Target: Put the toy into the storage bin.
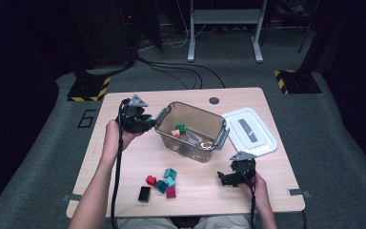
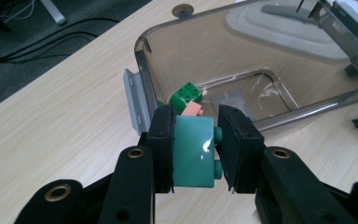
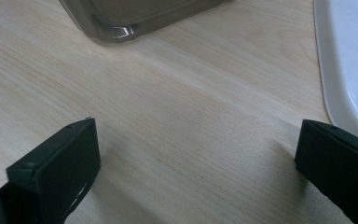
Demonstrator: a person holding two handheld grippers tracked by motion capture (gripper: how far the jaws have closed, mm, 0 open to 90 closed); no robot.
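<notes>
We see a smooth, glossy teal brick (image 2: 193, 151) with round studs pinched flat between the matte black pads of our left gripper (image 2: 196, 149), just outside the left rim of the clear, rounded plastic bin (image 1: 190, 131). Our left hand (image 1: 112, 136) holds it level beside the bin, while our right gripper (image 3: 196, 163) rests low over pale woodgrain right of the bin, jaws spread wide with nothing between.

Dim room, grey carpet (image 1: 343, 143), cables (image 1: 181, 71), white desk frame (image 1: 224, 28) behind.

We can read one mark: a large digit "6" (image 1: 86, 118) outlined in black on the grey floor, left of the surface in the high view. We find no other legible writing.
</notes>
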